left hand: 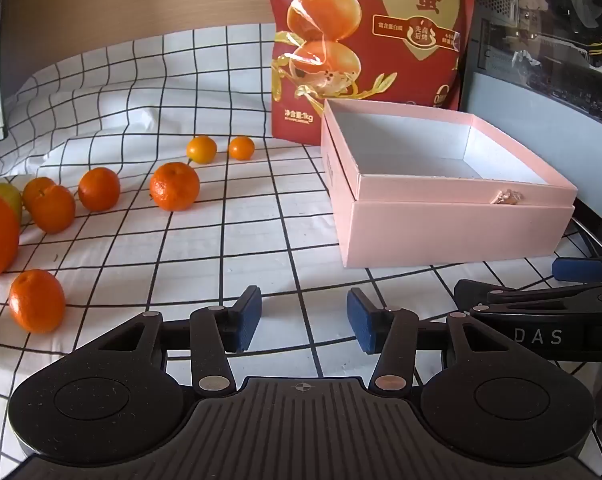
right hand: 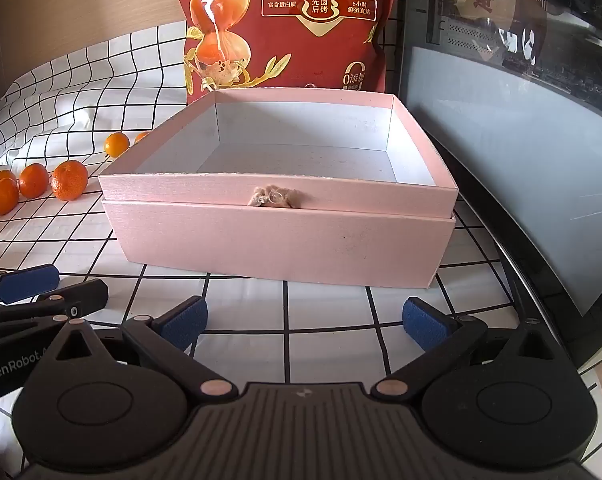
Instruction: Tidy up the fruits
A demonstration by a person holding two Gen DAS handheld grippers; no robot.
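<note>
A: Where's the fruit?
B: Mandarins (left hand: 174, 186) lie loose on the checked cloth (left hand: 229, 240) covering the counter, left of the empty pink box (right hand: 277, 236). Only the left view shows the nearest mandarin (left hand: 37, 300).
A: Any writing?
B: "1kg" on the red pouch (left hand: 365, 40); "GenRobot" on the left hand-held gripper (left hand: 303, 318).
A: Grippers?
B: It and the right hand-held gripper (right hand: 305, 322) gape, holding nothing.

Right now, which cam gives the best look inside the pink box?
Right wrist view: the pink box sits head-on and its whole floor shows, with no fruit inside. The left wrist view shows the same box off to the right at an angle, its near wall hiding part of the floor.
</note>
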